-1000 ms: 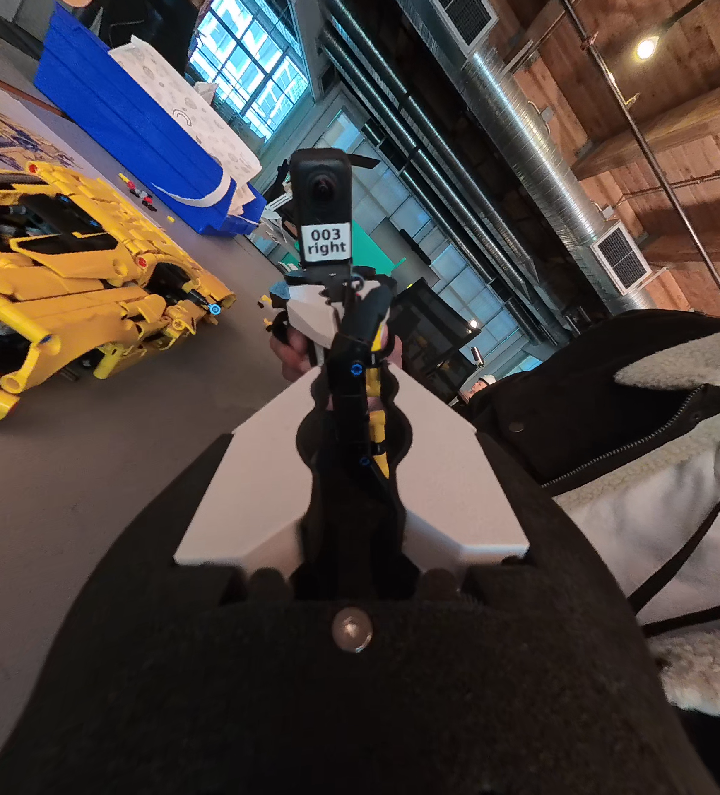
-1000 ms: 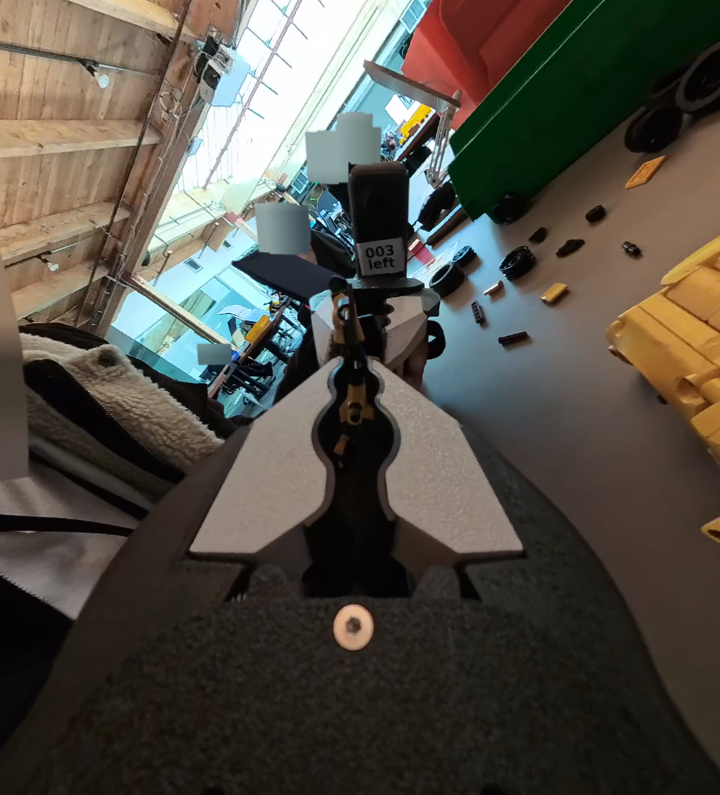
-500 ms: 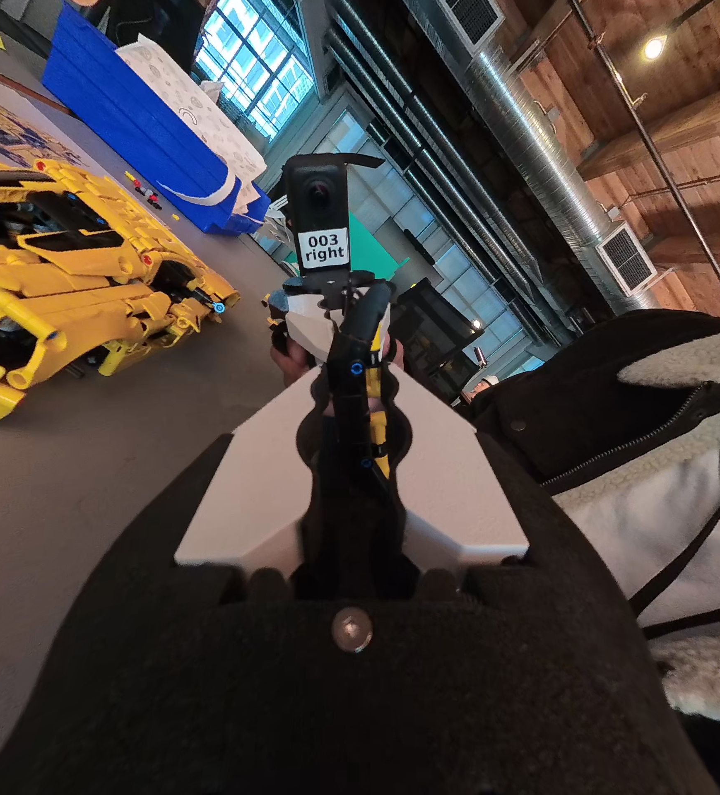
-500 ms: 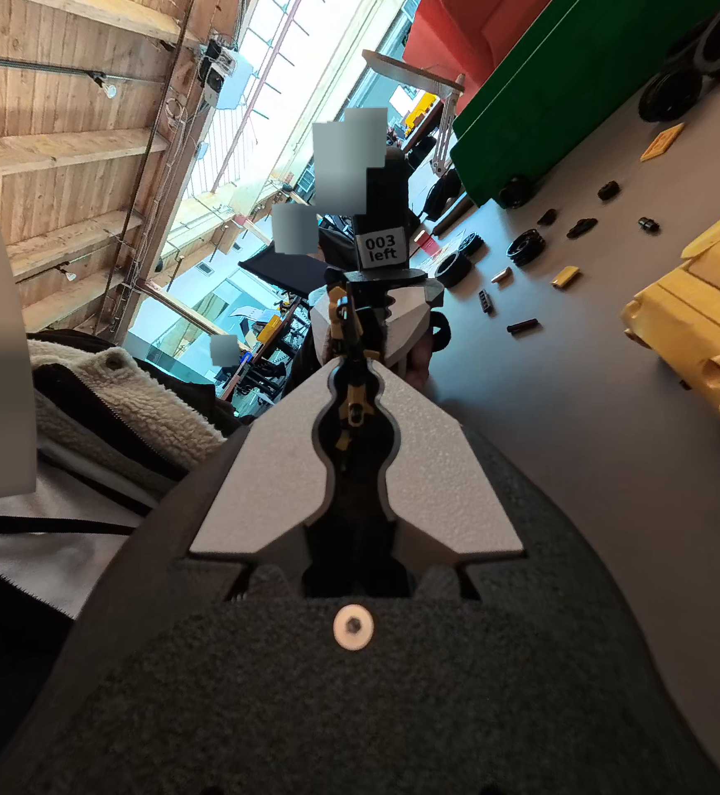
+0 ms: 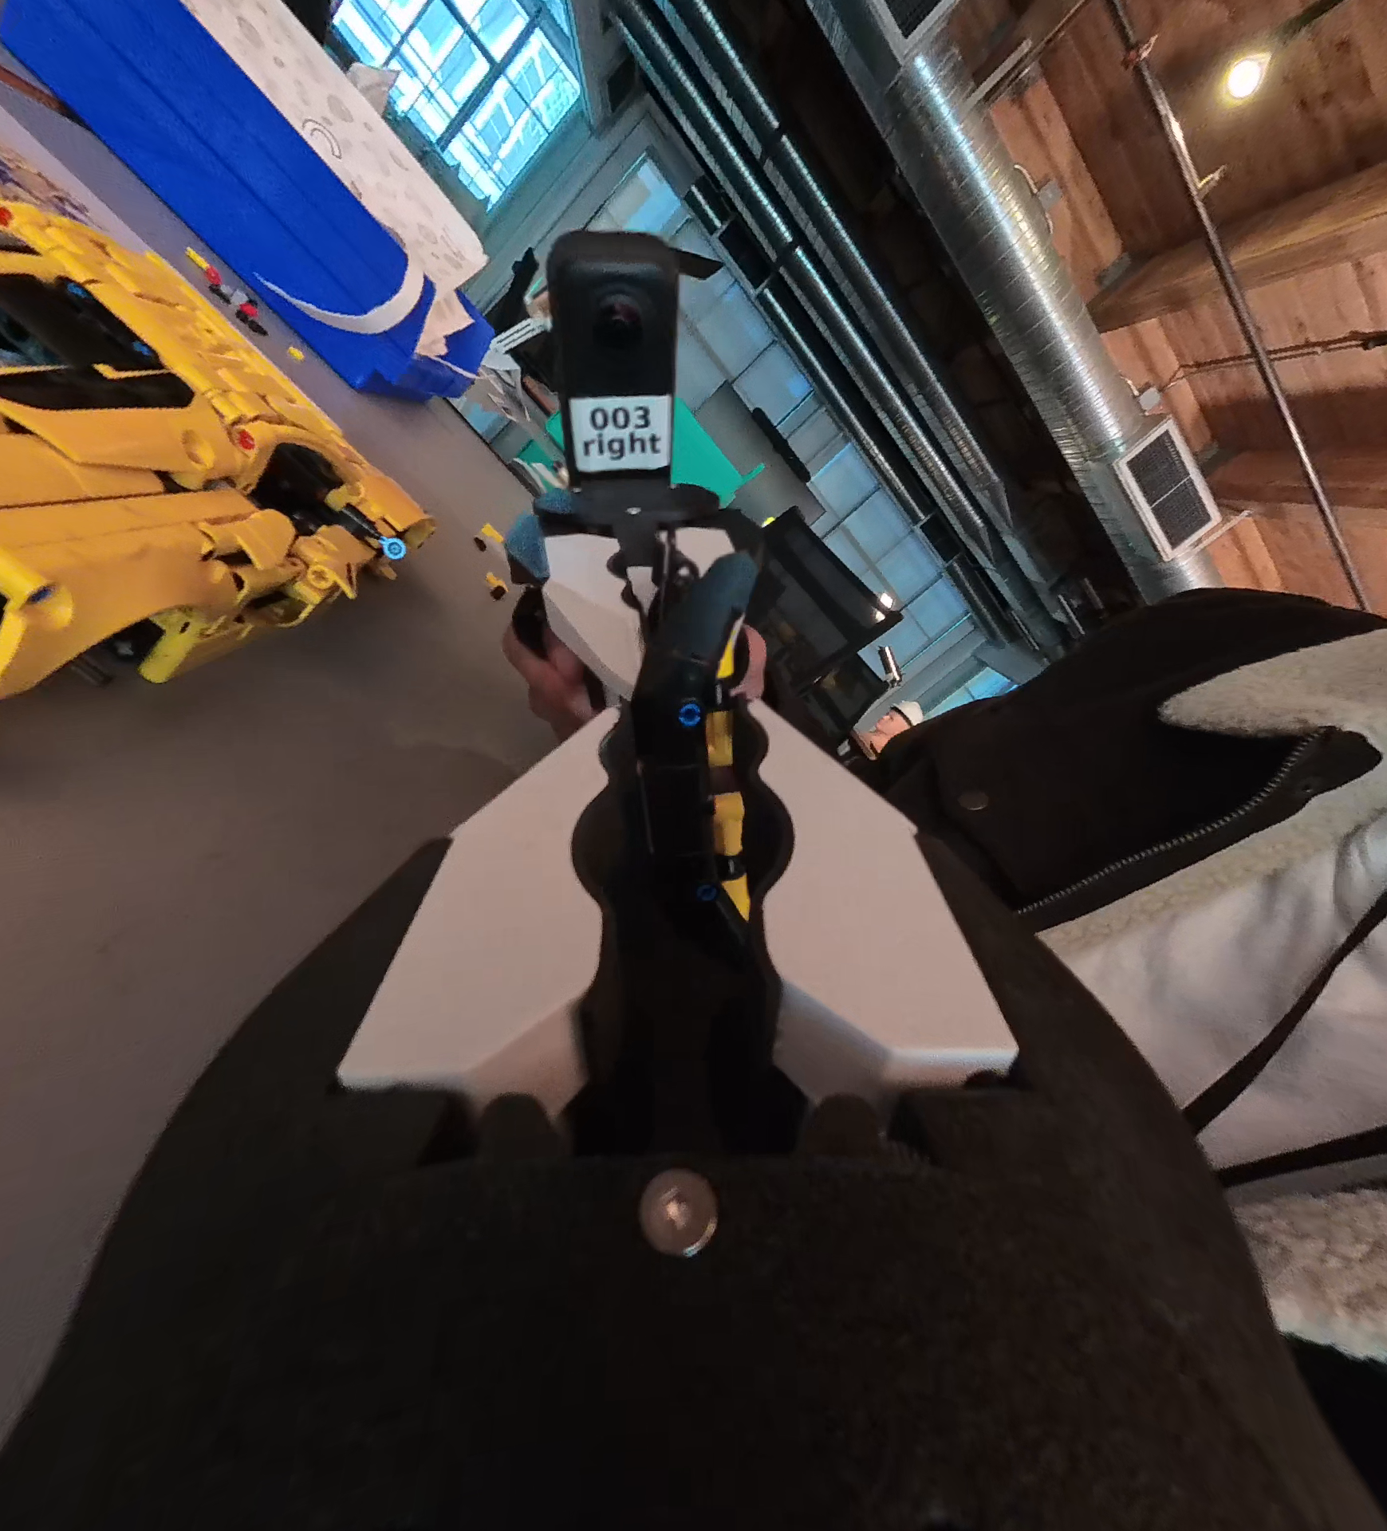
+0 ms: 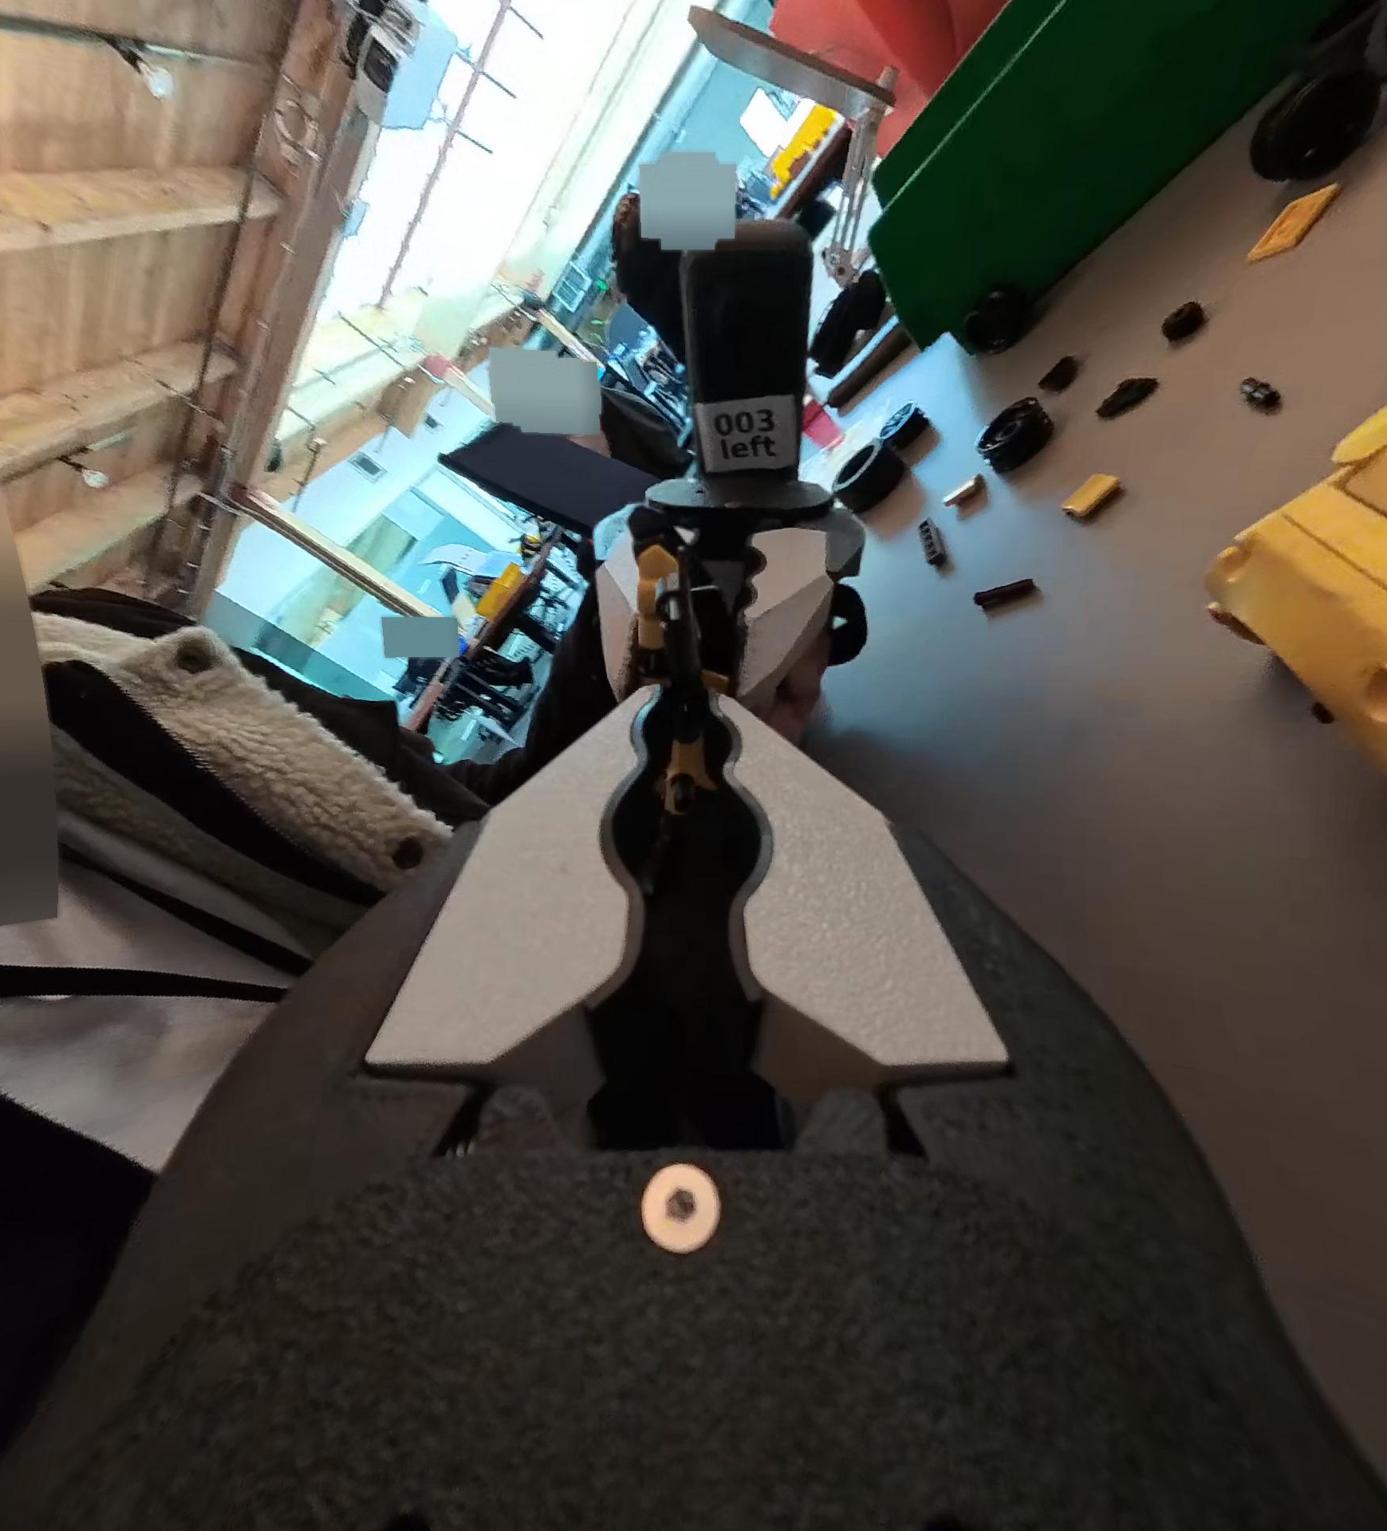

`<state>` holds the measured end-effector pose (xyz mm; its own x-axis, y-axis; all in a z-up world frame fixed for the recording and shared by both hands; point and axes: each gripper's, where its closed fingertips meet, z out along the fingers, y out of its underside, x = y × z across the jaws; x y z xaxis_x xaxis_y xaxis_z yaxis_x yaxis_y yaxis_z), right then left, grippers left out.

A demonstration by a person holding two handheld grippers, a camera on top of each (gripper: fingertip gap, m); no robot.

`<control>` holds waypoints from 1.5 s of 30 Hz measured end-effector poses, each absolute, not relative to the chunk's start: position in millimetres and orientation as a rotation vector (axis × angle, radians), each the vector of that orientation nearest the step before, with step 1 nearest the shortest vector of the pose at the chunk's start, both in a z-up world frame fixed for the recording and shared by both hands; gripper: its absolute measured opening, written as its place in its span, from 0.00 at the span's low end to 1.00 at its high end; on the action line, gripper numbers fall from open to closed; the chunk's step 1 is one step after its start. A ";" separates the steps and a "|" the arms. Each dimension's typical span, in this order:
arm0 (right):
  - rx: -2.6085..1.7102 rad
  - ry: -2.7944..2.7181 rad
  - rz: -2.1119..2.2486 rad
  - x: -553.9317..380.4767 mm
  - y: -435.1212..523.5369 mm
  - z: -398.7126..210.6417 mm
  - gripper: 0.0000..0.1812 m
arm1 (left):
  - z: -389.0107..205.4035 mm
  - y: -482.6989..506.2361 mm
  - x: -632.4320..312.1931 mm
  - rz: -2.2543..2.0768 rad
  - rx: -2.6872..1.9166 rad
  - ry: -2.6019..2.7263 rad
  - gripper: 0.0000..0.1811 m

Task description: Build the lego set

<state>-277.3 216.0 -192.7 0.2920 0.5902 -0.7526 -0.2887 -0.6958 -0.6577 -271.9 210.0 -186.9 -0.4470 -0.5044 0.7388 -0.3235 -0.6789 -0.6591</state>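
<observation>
Gripping one black-and-yellow strip (image 5: 686, 787) between them, my left hand-held gripper (image 5: 686, 721) and right hand-held gripper (image 6: 681, 704) meet mid-frame; car (image 5: 118, 497) upper left.

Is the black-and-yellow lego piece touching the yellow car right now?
Apart. In the left wrist view the black-and-yellow lego piece sits clamped in the left gripper, with bare table between it and the yellow car.
</observation>
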 end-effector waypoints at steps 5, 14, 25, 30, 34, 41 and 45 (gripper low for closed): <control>-1.858 -0.380 1.322 -276.7 215.5 -196.6 0.04 | -194.0 201.8 -268.2 -2.280 -1.629 1.260 0.12; -1.807 -0.304 1.550 -278.4 211.8 -188.3 0.04 | -186.3 200.6 -271.7 -2.301 -1.560 1.260 0.12; -1.898 -0.370 1.515 -277.7 203.9 -197.7 0.04 | -193.8 194.5 -270.7 -2.362 -1.630 1.307 0.12; -1.897 -0.367 1.549 -279.6 202.5 -199.0 0.04 | -194.9 190.8 -271.3 -2.371 -1.632 1.336 0.11; -1.888 -0.339 1.592 -279.5 203.0 -198.7 0.04 | -195.1 190.9 -270.8 -2.357 -1.630 1.336 0.11; -1.864 -0.330 1.561 -280.0 206.4 -190.9 0.04 | -188.9 193.8 -271.9 -2.326 -1.573 1.306 0.12; -1.877 -0.362 1.477 -280.0 207.5 -190.3 0.05 | -187.0 195.6 -272.1 -2.333 -1.564 1.288 0.12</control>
<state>-280.0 207.5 -190.3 0.3072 0.6091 -0.7312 -0.2020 -0.7091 -0.6756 -272.1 195.6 -187.0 -0.4867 -0.4603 0.7425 -0.3827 -0.6517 -0.6549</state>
